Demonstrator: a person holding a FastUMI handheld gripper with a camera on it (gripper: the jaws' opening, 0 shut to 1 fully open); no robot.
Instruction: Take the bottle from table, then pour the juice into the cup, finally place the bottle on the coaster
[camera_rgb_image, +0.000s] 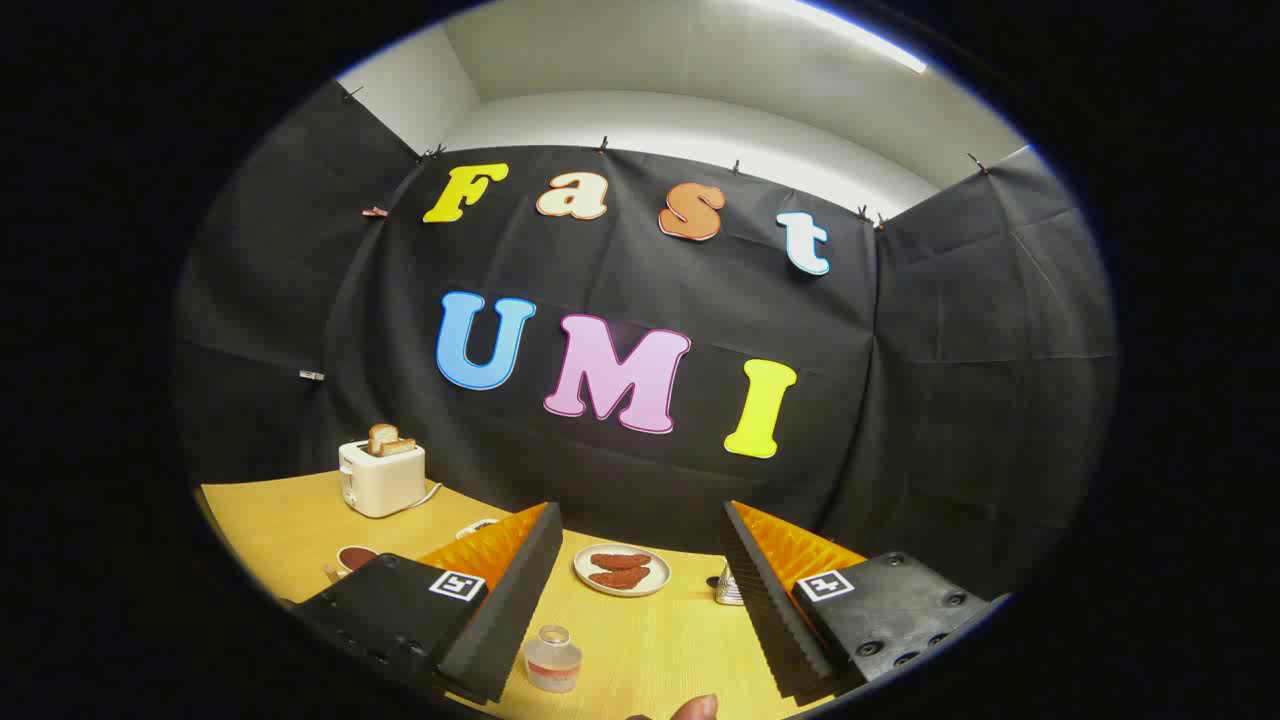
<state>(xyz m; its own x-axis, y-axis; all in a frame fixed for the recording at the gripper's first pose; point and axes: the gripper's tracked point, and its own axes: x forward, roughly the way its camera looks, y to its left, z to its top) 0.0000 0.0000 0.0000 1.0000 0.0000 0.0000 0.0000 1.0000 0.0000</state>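
My gripper (640, 560) is open, its two fingers spread wide above the yellow table (280, 520), nothing between them. Low between the fingers, close to the left one, stands a small clear bottle (552, 660) with a reddish band, seen from above. Left of the left finger a cup (352, 560) with dark contents peeks out, partly hidden by the gripper body. I cannot make out a coaster; a small round edge (478, 526) shows just behind the left finger's tip.
A white toaster (381, 478) with bread slices stands at the back left. A white plate (621, 569) with brown food lies beyond the fingers. A small metallic object (728, 588) sits by the right finger. A fingertip (694, 708) shows near me.
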